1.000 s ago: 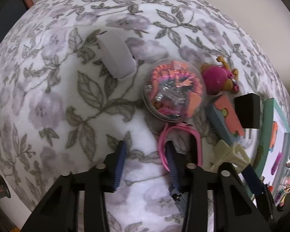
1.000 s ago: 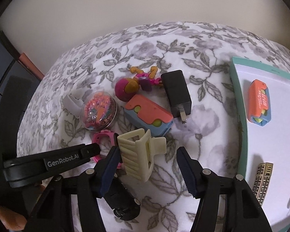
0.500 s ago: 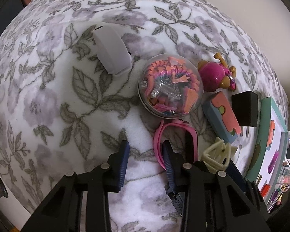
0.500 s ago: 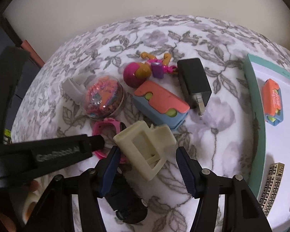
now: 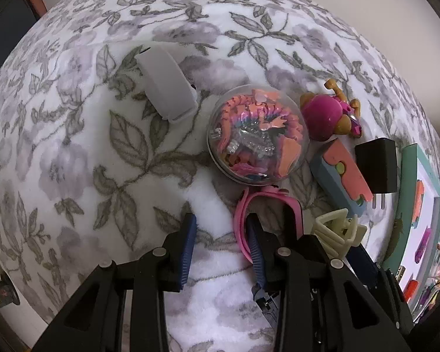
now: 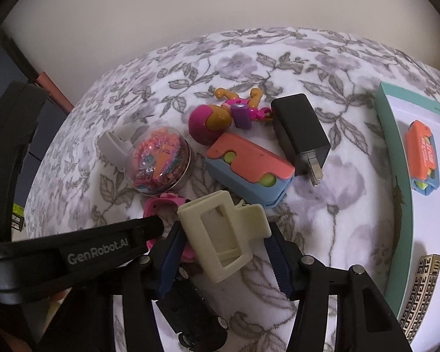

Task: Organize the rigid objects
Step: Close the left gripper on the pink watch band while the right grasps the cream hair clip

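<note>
Hovering straight down, the left claw (image 5: 220, 246) stands partly open with one finger inside the pink band (image 5: 267, 202), not yet pinching; the right claw (image 6: 223, 261) is closing around the cream hair clip (image 6: 220, 234), next lifting it toward the teal tray (image 6: 396, 193)

Your right gripper (image 6: 223, 259) has advanced onto the cream hair claw clip (image 6: 224, 236). A second ago the clip lay ahead of the jaws with clearance on both sides; now it sits between them, and they are closing on it. The clip has also turned: its open rectangular frame now faces up. In the right wrist view, your left gripper (image 5: 220, 249) has shifted from beside the pink band (image 5: 265, 205) to partly across it.
</note>
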The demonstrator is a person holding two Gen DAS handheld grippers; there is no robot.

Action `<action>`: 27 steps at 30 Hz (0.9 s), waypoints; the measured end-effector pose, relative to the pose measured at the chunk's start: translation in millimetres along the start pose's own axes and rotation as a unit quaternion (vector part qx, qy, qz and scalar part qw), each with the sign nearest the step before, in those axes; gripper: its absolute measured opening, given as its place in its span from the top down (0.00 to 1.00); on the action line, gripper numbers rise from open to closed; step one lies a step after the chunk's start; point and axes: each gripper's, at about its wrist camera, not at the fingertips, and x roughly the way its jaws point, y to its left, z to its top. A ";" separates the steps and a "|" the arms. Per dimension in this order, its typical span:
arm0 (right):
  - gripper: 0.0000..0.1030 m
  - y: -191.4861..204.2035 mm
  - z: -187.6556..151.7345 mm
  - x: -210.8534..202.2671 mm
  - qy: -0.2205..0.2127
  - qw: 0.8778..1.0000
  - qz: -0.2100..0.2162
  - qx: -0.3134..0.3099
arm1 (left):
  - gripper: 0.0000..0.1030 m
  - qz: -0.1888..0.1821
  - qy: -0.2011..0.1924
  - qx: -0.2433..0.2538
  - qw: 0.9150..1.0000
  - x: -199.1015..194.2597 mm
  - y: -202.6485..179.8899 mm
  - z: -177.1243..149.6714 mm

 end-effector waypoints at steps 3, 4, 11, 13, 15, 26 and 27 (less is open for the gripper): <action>0.44 -0.5 0.1 -1.5 0.003 1.000 -0.007 -0.005 | 0.64 0.007 -0.002 0.007 1.000 0.1 -3.7 0.2; 0.44 -1.7 0.0 -2.8 0.004 1.000 -0.010 -0.006 | 0.65 0.008 -0.003 0.008 1.000 0.1 -4.1 0.1; 0.44 -22.9 0.7 -10.2 0.015 0.999 -0.033 0.020 | 0.69 0.022 -0.008 0.020 1.000 1.4 -8.4 0.4; 0.44 -29.8 1.1 -13.0 0.015 0.999 -0.040 0.027 | 0.69 0.022 -0.009 0.019 1.000 1.8 -9.5 0.8; 0.44 -35.9 1.4 -15.0 0.017 0.998 -0.048 0.035 | 0.70 0.023 -0.010 0.019 1.000 1.7 -10.2 1.2; 0.44 -56.0 3.1 -24.3 0.022 0.996 -0.053 0.070 | 0.94 0.010 -0.003 0.016 1.000 -1.3 -7.1 -1.3; 0.44 -56.1 2.8 -24.3 0.023 0.996 -0.052 0.071 | 0.94 0.007 -0.003 0.014 1.000 -1.8 -6.8 -1.4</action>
